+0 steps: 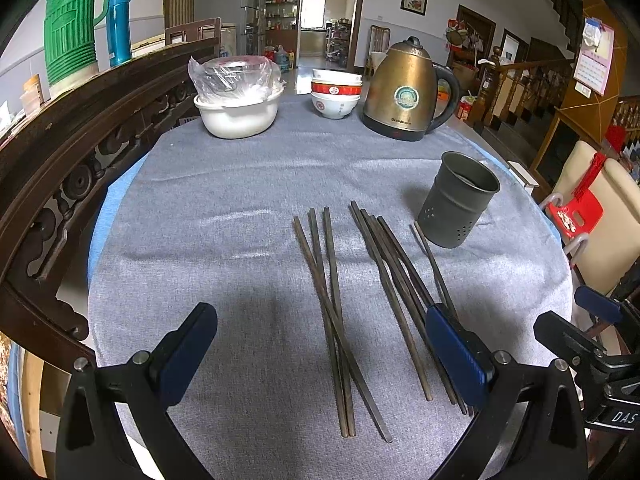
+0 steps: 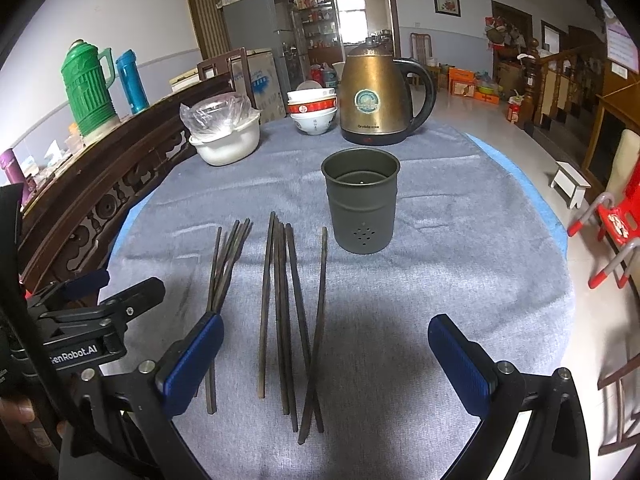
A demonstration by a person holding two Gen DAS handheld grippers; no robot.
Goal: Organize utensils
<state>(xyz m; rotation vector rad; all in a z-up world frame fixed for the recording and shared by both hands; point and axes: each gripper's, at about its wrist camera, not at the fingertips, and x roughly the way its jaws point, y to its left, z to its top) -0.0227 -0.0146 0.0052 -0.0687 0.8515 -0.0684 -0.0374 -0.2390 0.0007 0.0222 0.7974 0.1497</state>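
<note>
My left gripper [image 1: 322, 354] and right gripper [image 2: 326, 360] both gape wide, holding nothing, above dark chopsticks [image 2: 280, 312] lying beside the upright metal holder [image 2: 362, 204].

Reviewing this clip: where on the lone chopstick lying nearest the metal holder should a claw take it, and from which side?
Judging by its pose, take the single chopstick near its middle, from above, jaws across its width. It lies flat on the grey cloth with bare cloth on its holder side; its near end crosses another chopstick. The right claw is open and closest; the metal holder stands upright nearby.
</note>
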